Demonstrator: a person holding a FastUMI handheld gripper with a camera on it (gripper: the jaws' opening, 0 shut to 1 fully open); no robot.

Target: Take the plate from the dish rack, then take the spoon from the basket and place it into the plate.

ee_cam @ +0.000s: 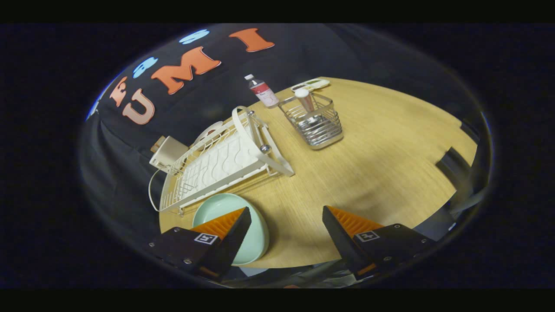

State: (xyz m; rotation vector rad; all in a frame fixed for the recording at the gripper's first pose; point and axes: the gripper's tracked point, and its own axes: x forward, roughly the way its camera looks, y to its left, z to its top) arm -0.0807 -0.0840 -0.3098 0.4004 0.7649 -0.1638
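Plate (217, 208), pale green and round, lies flat on the wooden table (381, 151) at its near edge, just in front of the white dish rack (221, 164) and touching or almost touching the rack's front rail. The gripper (286, 223) hangs above the table with its fingers spread wide and nothing between them; bare wood shows in the gap. One finger (225, 225) overlaps the plate's near side in the view, so the plate sits under and just ahead of that finger, not between the two; whether the finger touches it cannot be told. The other finger (347, 225) is over bare table, well apart from the plate. Beyond the fingers stands the wire basket (314, 121), upright, beside the rack's far end, with a light handle (305, 99) sticking up out of it, likely the spoon's. A small bottle (261, 91) stands behind the basket near the table's far edge.
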